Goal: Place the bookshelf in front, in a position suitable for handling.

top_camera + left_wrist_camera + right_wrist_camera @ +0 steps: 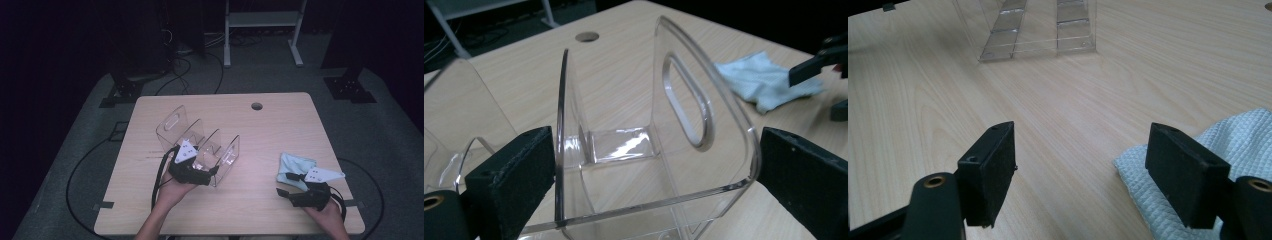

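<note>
A clear acrylic rack (200, 140) with upright dividers and a slotted handle panel (684, 100) stands mid-table. My left gripper (207, 167) sits at its near end. Its jaws are open and straddle the end section (624, 145), with a thin gap showing beside the right pad (804, 180). A light blue cloth (292, 167) lies crumpled at the right. My right gripper (289, 184) rests just in front of the cloth, open, with bare wood between its pads. The right pad (1188, 175) overlaps the edge of the cloth (1243, 145). The left gripper view also catches the cloth (764, 80) and the right gripper (831, 87).
The wooden table (280, 120) has a round cable hole (257, 106) near its far edge. Beyond it stand a white metal frame (262, 30) and dark stand bases (350, 87). Cables loop across the grey floor (80, 165). The rack (1038, 30) lies far ahead in the right gripper view.
</note>
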A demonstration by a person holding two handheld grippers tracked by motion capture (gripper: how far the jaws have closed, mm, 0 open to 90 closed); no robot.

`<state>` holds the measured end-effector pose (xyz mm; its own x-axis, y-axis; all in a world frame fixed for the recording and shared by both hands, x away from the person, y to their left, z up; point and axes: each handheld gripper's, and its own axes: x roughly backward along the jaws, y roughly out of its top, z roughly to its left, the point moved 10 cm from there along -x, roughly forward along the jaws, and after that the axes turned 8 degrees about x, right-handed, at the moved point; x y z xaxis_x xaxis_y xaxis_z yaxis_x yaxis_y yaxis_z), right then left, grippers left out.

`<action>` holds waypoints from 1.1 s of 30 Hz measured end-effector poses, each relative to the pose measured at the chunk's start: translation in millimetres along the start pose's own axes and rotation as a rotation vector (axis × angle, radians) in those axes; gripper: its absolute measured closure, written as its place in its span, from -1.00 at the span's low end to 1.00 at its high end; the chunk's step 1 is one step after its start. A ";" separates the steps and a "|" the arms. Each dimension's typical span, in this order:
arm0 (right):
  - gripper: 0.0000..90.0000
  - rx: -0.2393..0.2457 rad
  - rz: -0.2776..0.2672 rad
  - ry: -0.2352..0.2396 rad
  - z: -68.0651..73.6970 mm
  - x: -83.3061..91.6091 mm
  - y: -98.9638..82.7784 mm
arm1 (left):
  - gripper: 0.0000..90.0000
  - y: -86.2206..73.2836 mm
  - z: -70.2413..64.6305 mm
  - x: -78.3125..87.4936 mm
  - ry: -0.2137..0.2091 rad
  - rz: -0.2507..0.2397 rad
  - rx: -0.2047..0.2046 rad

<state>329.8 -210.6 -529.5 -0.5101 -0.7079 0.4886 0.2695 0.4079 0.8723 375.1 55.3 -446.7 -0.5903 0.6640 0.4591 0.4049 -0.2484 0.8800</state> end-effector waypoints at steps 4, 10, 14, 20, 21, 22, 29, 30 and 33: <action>-0.39 0.000 0.003 0.000 0.2 -0.5 -0.5 | -0.95 4.7 0.3 11.6 -0.008 -0.037 -0.008; -0.39 0.001 0.002 -0.006 -0.6 -0.5 -0.5 | -0.96 4.8 10.7 31.1 0.006 -0.085 -0.006; -0.39 0.002 0.002 -0.010 -1.9 -0.5 -1.1 | -0.96 -1.5 21.6 39.5 0.031 -0.090 -0.008; -0.39 -0.003 0.003 -0.017 -3.0 0.3 -1.2 | -0.96 -20.5 38.3 40.4 0.068 -0.070 0.001; -0.39 -0.005 0.002 -0.018 -3.3 0.5 -1.2 | -0.96 -23.2 39.8 39.9 0.070 -0.066 0.004; -0.39 -0.006 0.002 -0.019 -3.5 0.8 -1.3 | -0.96 -26.6 41.9 38.8 0.073 -0.063 0.005; -0.39 -0.011 -0.006 -0.031 -7.1 3.2 -1.8 | -0.96 -52.6 56.6 26.5 0.066 -0.041 0.053; -0.39 -0.014 -0.009 -0.031 -7.4 3.4 -1.7 | -0.96 -56.6 59.6 24.8 0.071 -0.035 0.056; -0.39 -0.014 -0.010 -0.033 -8.1 3.9 -2.0 | -0.96 -65.7 67.5 19.6 0.082 -0.026 0.071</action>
<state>334.0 -218.9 -529.2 -0.5397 -0.6919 0.4795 0.2759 0.3928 0.8773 384.1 132.3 -503.8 -0.6555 0.6088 0.4468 0.4354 -0.1787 0.8823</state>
